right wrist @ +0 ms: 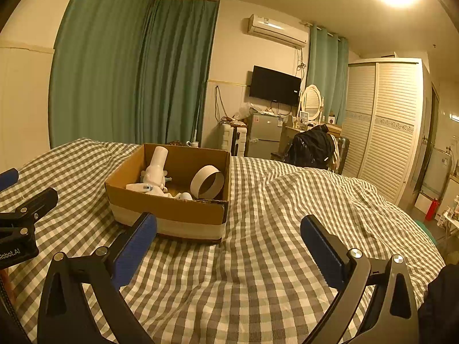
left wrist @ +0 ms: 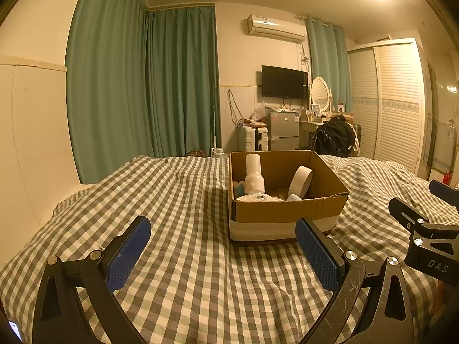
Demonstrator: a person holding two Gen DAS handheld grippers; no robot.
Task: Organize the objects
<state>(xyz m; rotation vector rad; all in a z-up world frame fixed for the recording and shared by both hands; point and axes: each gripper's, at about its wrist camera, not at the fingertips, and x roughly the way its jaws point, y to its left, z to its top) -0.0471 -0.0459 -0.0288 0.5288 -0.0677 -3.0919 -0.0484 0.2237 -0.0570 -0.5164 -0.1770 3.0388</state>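
Observation:
A brown cardboard box [left wrist: 284, 212] with a pale band around its base sits on the checked bed. It holds a tall white bottle [left wrist: 254, 177], a white tape roll [left wrist: 301, 182], and small white and blue items. My left gripper [left wrist: 223, 246] is open and empty, hovering over the bedspread just in front of the box. My right gripper [right wrist: 229, 246] is open and empty, to the right front of the box [right wrist: 169, 210]. The bottle [right wrist: 156, 167] and the roll [right wrist: 207, 182] show there too. Each gripper appears at the other view's edge.
The grey-and-white checked bedspread [left wrist: 178, 258] covers the whole bed, with rumpled folds on the right [right wrist: 315, 189]. Green curtains [left wrist: 129, 86], a wall TV, a small fridge, a chair with dark clothes [left wrist: 332, 137] and a white wardrobe [left wrist: 387, 100] stand beyond the bed.

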